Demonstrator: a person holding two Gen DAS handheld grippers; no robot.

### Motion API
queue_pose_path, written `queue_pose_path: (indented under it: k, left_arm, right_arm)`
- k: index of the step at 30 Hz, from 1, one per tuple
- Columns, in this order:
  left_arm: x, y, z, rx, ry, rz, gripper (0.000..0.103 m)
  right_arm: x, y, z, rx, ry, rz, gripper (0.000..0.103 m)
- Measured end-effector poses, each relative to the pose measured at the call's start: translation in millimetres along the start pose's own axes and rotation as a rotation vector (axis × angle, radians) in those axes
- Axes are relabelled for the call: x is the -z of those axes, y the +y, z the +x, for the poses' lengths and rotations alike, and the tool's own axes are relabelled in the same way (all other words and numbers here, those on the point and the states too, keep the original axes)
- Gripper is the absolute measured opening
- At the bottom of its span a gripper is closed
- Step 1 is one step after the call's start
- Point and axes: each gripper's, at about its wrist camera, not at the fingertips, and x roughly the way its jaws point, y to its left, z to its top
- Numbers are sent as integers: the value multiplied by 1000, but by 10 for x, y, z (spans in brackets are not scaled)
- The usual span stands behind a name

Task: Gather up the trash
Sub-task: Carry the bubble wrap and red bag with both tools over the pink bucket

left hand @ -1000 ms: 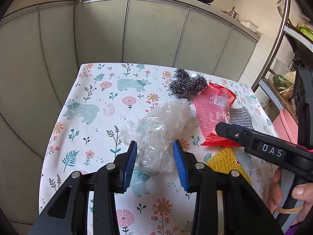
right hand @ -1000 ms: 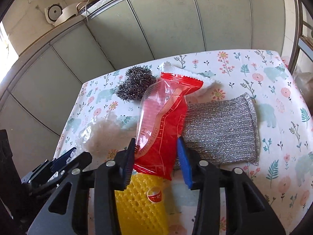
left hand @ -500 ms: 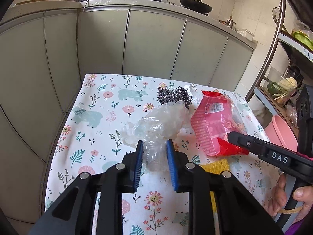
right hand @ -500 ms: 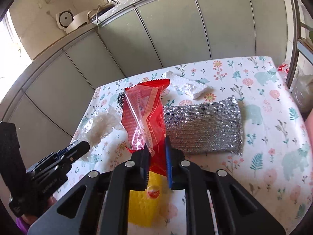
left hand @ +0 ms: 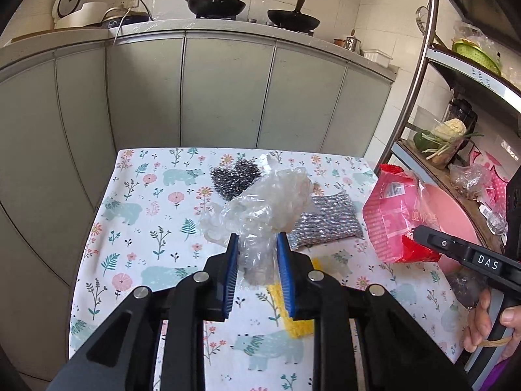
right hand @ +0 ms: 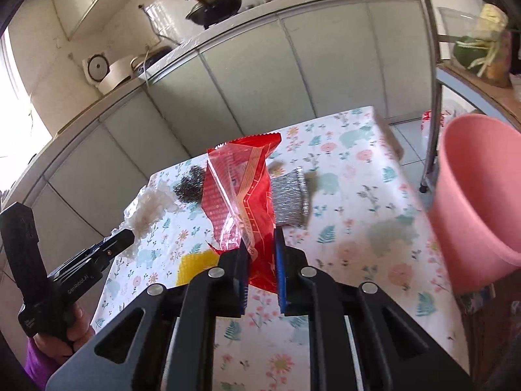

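Observation:
My left gripper (left hand: 257, 247) is shut on a crumpled clear plastic bag (left hand: 263, 208), which hangs lifted above the floral tablecloth (left hand: 146, 228). In the right wrist view, my right gripper (right hand: 262, 244) is shut on a red snack wrapper (right hand: 241, 189), held up off the table. That wrapper (left hand: 390, 218) and the right gripper's finger (left hand: 456, 251) also show at the right of the left wrist view. The left gripper with the clear bag (right hand: 146, 208) appears at the left of the right wrist view. A pink bucket (right hand: 482, 195) stands just off the table's right side.
On the table lie a steel wool ball (left hand: 234, 179), a silver scouring cloth (left hand: 325, 221) and a yellow sponge (left hand: 293, 312). Grey cabinets (left hand: 228, 91) with pans on the counter rise behind. A metal shelf rack (left hand: 420, 65) with vegetables stands at the right.
Both grippers closed, the left on the clear bag and the right on the red wrapper, then lifted them off the table. The right gripper carried the wrapper toward the pink bucket.

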Motion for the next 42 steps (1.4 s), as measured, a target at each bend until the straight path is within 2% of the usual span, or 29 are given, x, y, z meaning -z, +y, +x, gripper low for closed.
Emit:
queue_pose_path:
  k: [11,24,34,42]
  left_arm:
    - [-72,-728,-27,94,-13,107,22]
    - [-168,-1666,45,226,-42,217,22]
    - [-220,-2299,240,308,-29,277,22]
    - [-211,-2740,428,364,-16,319,22]
  right_arm:
    - [85,-507,-519,56,-96,92,14]
    - [120,-1265,-1099,173,-239,228,14]
    - [163,-1672,-1306,241,-280,296,14]
    - [115,-1872,-1384,313,-305,297,14]
